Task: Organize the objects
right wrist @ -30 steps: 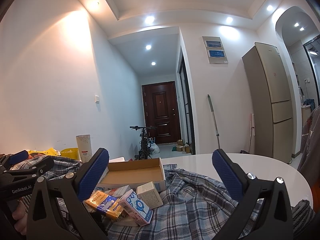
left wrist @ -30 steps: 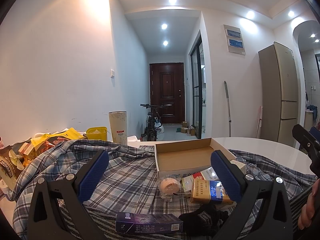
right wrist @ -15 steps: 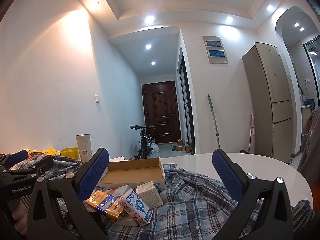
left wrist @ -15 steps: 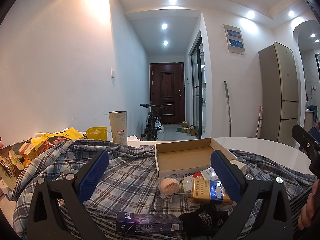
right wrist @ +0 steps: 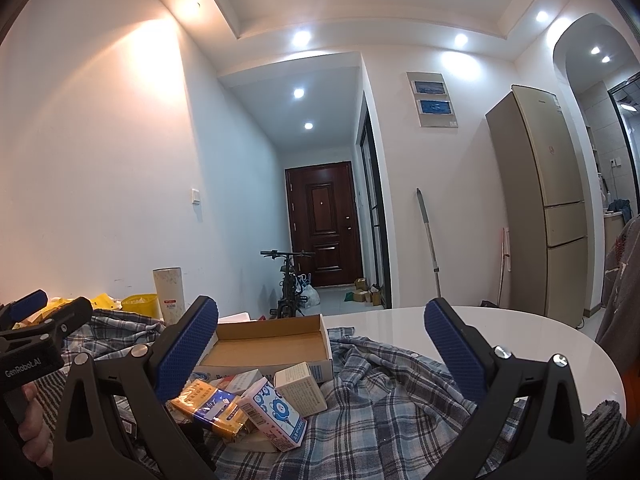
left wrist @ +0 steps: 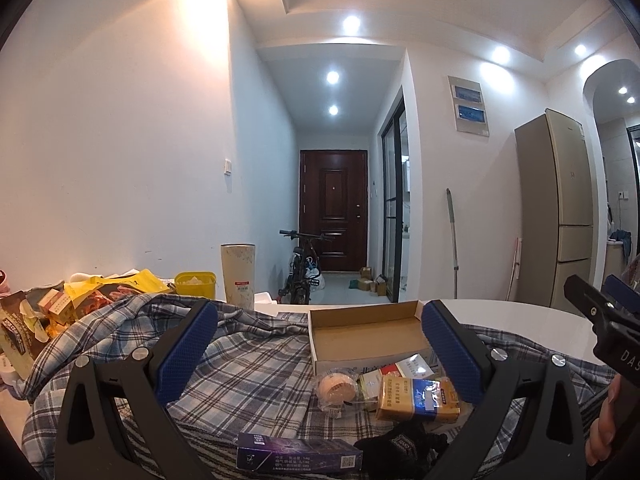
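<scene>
An open cardboard box (left wrist: 366, 338) (right wrist: 268, 346) lies on a plaid shirt (left wrist: 248, 368) (right wrist: 392, 408) spread over a white round table (right wrist: 500, 332). In front of it lie a yellow-blue pack (left wrist: 418, 398) (right wrist: 208, 404), a round tape roll (left wrist: 335, 387), a dark blue box (left wrist: 298, 456), a black cloth item (left wrist: 404, 442), a white-blue carton (right wrist: 274, 410) and a beige carton (right wrist: 300, 388). My left gripper (left wrist: 320, 354) is open and empty above the shirt. My right gripper (right wrist: 320, 354) is open and empty behind the cartons.
Snack bags (left wrist: 60, 304), a yellow tub (left wrist: 195, 283) and a tall paper cup (left wrist: 238, 274) stand at the table's left. A bicycle (left wrist: 302, 268), a door (left wrist: 333, 210), a mop (left wrist: 452, 240) and a fridge (left wrist: 556, 208) are beyond the table.
</scene>
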Demonstrator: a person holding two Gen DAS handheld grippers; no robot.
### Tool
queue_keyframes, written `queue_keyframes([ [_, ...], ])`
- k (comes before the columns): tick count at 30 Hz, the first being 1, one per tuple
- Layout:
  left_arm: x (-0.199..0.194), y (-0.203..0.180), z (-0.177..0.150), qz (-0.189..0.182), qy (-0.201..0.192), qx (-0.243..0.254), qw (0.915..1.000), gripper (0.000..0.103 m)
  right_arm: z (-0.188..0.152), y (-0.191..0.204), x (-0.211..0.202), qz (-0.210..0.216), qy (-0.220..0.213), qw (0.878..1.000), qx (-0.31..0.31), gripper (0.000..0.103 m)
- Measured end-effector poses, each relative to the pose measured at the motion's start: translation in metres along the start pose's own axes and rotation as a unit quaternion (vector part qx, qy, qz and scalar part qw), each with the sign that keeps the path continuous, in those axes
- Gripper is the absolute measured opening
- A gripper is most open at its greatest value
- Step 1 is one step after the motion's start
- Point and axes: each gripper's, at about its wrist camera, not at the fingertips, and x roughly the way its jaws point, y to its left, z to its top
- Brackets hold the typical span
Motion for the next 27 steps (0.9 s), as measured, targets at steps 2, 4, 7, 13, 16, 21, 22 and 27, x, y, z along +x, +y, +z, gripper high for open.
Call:
queue_keyframes([
  [2,-0.004,0.004,0.004,-0.008,0.000,-0.009,0.9999,0.103,0.000,0.001,-0.001,0.000,-0.002,1.000,-0.002,0.103],
  [4,-0.009,0.009,0.008,-0.017,0.001,-0.022,0.9996,0.103,0.000,0.001,-0.004,-0.003,-0.008,1.000,-0.004,0.103],
  [7,-0.014,0.014,0.014,-0.015,0.011,-0.033,0.9993,0.103,0.002,0.005,-0.006,-0.014,-0.011,1.000,-0.015,0.103],
  [13,-0.029,0.037,0.023,-0.045,0.016,-0.063,0.9969,0.103,0.010,0.013,-0.006,-0.004,0.006,1.000,-0.028,0.103],
  [16,-0.039,0.041,0.026,-0.027,0.015,-0.054,0.9981,0.103,0.022,0.013,-0.011,0.040,0.039,0.998,0.003,0.103],
  [21,-0.054,0.037,0.024,-0.018,0.016,-0.019,0.9995,0.103,0.029,0.020,-0.026,0.027,0.039,0.999,-0.007,0.103],
  [22,-0.057,0.035,0.022,-0.016,0.019,-0.015,0.9996,0.103,0.030,0.022,-0.029,0.027,0.041,0.999,-0.011,0.103],
  [27,-0.063,0.034,0.016,-0.014,0.046,-0.020,0.9986,0.103,0.031,0.026,-0.039,0.028,0.049,0.998,-0.022,0.103],
])
